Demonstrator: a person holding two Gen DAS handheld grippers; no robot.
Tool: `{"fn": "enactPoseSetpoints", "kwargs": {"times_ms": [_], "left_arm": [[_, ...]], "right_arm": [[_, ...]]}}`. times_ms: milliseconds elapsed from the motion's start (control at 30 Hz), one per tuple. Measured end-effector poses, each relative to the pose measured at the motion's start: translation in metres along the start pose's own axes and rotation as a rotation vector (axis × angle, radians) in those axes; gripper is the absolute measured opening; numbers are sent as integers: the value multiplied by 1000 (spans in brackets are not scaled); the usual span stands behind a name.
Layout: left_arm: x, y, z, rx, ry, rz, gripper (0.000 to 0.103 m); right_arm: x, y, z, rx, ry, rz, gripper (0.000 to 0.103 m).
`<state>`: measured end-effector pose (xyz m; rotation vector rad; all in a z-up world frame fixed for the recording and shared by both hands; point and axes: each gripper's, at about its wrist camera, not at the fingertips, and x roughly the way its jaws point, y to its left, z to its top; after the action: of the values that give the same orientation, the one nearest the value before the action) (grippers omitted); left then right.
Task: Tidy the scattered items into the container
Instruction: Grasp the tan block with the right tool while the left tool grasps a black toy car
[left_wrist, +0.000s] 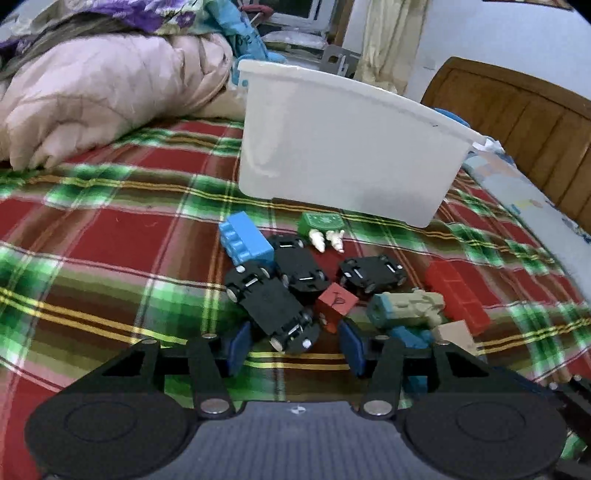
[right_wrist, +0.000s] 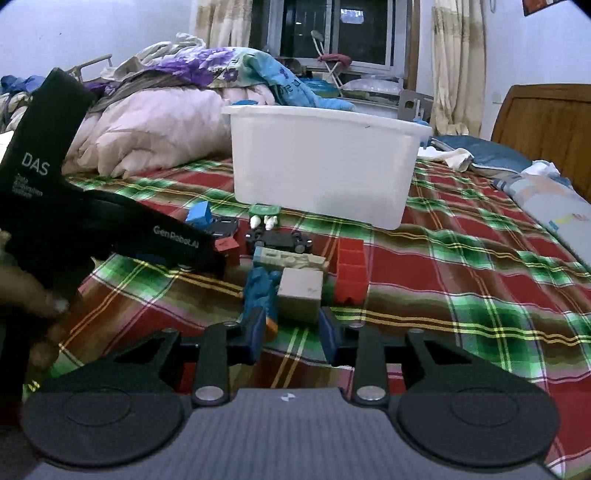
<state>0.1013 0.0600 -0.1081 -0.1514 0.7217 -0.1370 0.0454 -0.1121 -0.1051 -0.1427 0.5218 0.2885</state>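
Note:
A white tub (left_wrist: 343, 155) stands on the plaid bed; it also shows in the right wrist view (right_wrist: 321, 166). Toys lie scattered in front of it: three black toy cars (left_wrist: 273, 302), a blue brick (left_wrist: 245, 243), a green piece (left_wrist: 320, 222), a small red cube (left_wrist: 336, 302), a red brick (left_wrist: 458, 295), a tan and blue figure (left_wrist: 406, 310). My left gripper (left_wrist: 295, 349) is open, its pads either side of the nearest black car. My right gripper (right_wrist: 293, 334) is open just short of a tan block (right_wrist: 300, 291) and a blue figure (right_wrist: 258, 291).
A pink quilt (left_wrist: 103, 96) and piled bedding lie at the back left. A wooden headboard (left_wrist: 517, 110) and a pillow (right_wrist: 546, 199) are at the right. The left gripper's black body (right_wrist: 74, 221) fills the left of the right wrist view.

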Motion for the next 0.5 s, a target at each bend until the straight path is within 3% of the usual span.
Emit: {"fn": "enactPoseSetpoints", "kwargs": {"times_ms": [233, 367, 500], "left_arm": [[-13, 27, -1, 84, -10, 48, 54], [-10, 22, 0, 52, -2, -5, 57], [-2, 14, 1, 33, -3, 2, 58]], "right_arm": [[5, -5, -3, 19, -7, -9, 35], [9, -12, 2, 60, -19, -18, 36], [14, -16, 10, 104, -21, -26, 36]]}}
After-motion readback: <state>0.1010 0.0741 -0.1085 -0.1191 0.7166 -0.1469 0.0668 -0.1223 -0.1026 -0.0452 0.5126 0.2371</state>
